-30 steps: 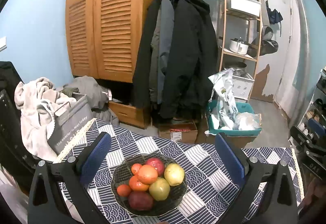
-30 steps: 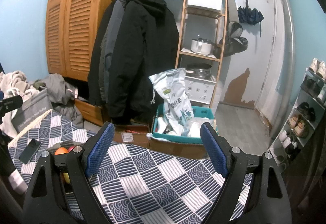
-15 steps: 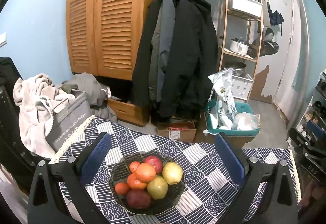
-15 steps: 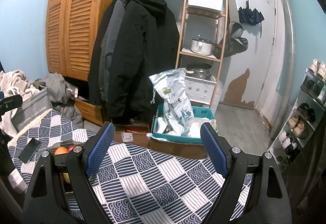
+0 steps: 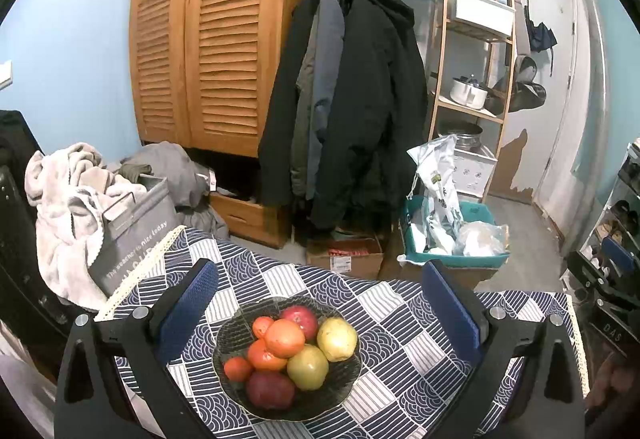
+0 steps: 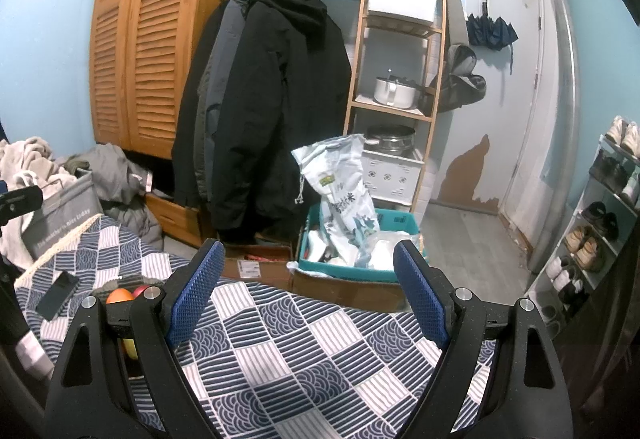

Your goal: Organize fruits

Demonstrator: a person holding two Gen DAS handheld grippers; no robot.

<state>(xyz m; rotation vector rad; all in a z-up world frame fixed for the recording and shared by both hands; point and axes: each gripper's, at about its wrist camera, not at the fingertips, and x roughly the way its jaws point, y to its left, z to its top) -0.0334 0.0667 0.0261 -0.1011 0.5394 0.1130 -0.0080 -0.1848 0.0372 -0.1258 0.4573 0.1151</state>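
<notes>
Left black hand-held gripper with blue textured pads (image 5: 320,301): jaws wide, nothing between the pads, aimed straight over the dark woven round bowl (image 5: 236,331) of mixed fruit on the blue-and-white patterned tablecloth (image 5: 420,335). Bowl centred between the fingers, just below and ahead; no marked long axis. Uppermost: round orange fruit (image 5: 284,338), touching yellow-green and red neighbours.

Right black gripper with blue pads (image 6: 308,287): jaws wide, empty, over bare cloth; same fruit (image 6: 119,296) far to its left, mostly hidden behind its left finger. Left hand judged nearer. Fruit kinds hard to distinguish; no destination identifiable.
</notes>
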